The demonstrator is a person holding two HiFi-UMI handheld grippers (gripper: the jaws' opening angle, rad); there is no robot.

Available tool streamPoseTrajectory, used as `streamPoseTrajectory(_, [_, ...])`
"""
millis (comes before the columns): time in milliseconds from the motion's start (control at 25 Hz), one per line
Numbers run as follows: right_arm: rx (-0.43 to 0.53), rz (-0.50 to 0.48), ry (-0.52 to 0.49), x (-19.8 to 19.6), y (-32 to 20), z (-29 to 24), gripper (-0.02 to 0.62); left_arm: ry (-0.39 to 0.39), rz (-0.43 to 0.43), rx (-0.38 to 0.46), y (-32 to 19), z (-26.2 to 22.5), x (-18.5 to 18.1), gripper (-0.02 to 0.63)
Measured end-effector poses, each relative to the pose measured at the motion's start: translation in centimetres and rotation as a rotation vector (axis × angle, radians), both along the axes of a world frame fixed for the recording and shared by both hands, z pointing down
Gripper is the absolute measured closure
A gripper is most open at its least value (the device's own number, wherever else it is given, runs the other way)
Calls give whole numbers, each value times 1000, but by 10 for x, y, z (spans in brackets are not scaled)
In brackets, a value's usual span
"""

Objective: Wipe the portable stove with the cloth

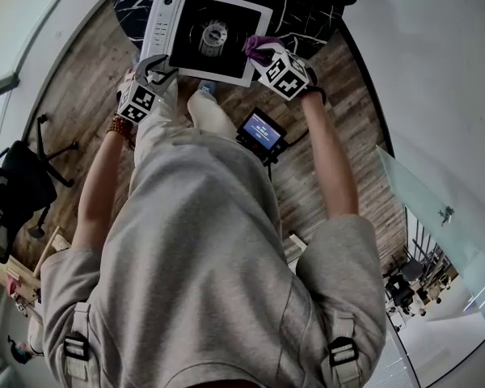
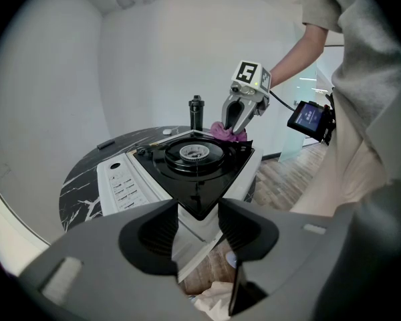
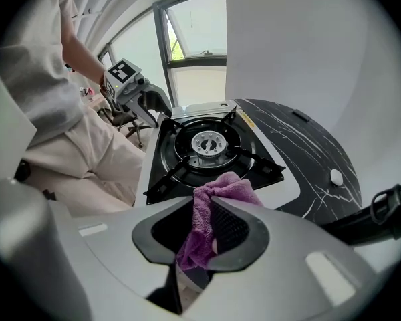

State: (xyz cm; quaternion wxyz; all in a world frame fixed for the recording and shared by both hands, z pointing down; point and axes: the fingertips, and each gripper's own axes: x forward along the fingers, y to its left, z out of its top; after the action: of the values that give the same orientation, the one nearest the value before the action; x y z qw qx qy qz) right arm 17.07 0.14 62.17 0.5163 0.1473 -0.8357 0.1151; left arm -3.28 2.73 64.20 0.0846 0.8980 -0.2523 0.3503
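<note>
On the dark marbled tabletop sits the portable stove, a white body with a black top, a round burner in its middle and a control panel along its left side. We see the purple cloth bunched at the stove's near right corner, touching the black top there. The right gripper has its jaws nearly together and pinched on the cloth, which hangs down between them. The left gripper has its jaws about halfway apart and set on the stove's near left corner, whose white edge runs between the pads. Behind the stove a dark upright cylinder stands on the tabletop. Below us lie the wooden floor, a small lit screen and, off to the left, an office chair.
</note>
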Motion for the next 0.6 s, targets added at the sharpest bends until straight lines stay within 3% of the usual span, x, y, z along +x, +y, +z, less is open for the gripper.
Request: streamPoseTrajectory(600, [-52, -22, -12, -5, 24, -1, 518, 0, 1, 5, -2, -2, 1, 443])
